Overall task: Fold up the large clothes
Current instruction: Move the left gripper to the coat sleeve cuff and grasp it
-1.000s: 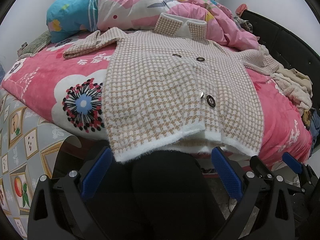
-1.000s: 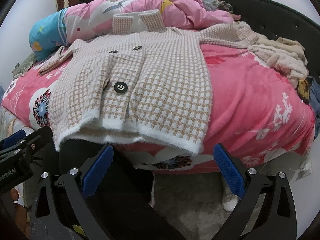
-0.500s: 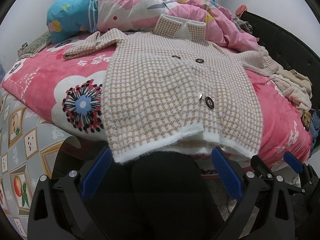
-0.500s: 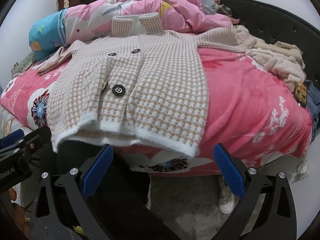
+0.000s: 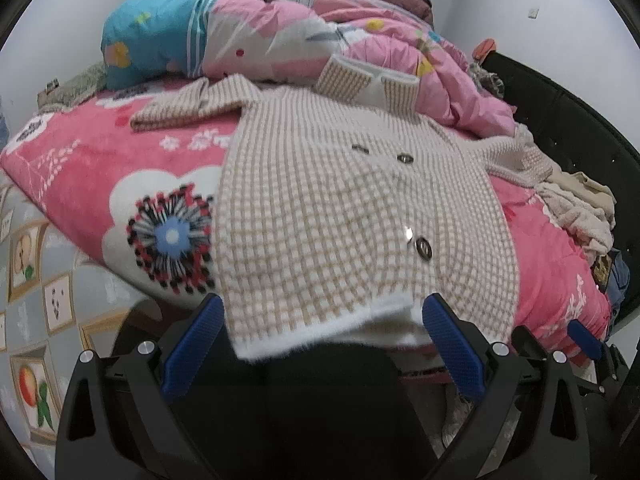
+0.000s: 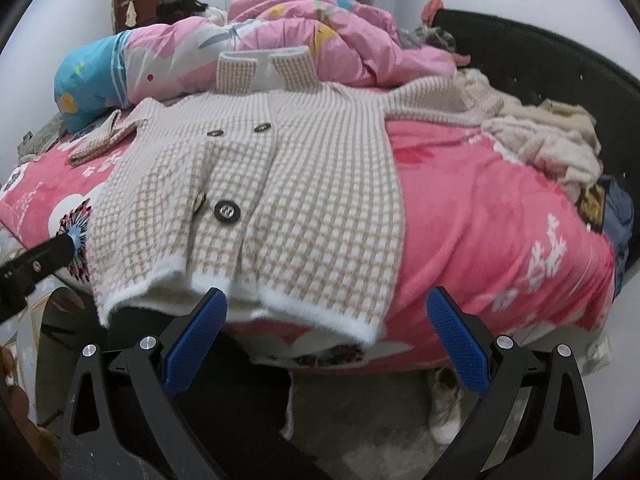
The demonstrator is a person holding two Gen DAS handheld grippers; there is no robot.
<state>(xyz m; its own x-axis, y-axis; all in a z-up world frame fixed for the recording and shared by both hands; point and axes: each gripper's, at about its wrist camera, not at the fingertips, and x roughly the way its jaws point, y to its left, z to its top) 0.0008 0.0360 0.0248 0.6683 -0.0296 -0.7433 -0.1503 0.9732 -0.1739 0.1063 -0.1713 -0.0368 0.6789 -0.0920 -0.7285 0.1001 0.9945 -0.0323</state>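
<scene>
Left wrist: both fingers' pairs spread, empty; checked knit cardigan [image 5: 360, 216] soft, floppy, fuzzy; pinch white hem [image 5: 320, 330] just ahead of fingers [image 5: 192, 344].

We see our left gripper [image 5: 320, 340] as two black angular arms with triangular cut-outs and silver round screws, each tipped with a blue textured pad. Our right gripper [image 6: 326, 338] looks the same. Below them, we wear black trousers [image 5: 332, 408].
</scene>
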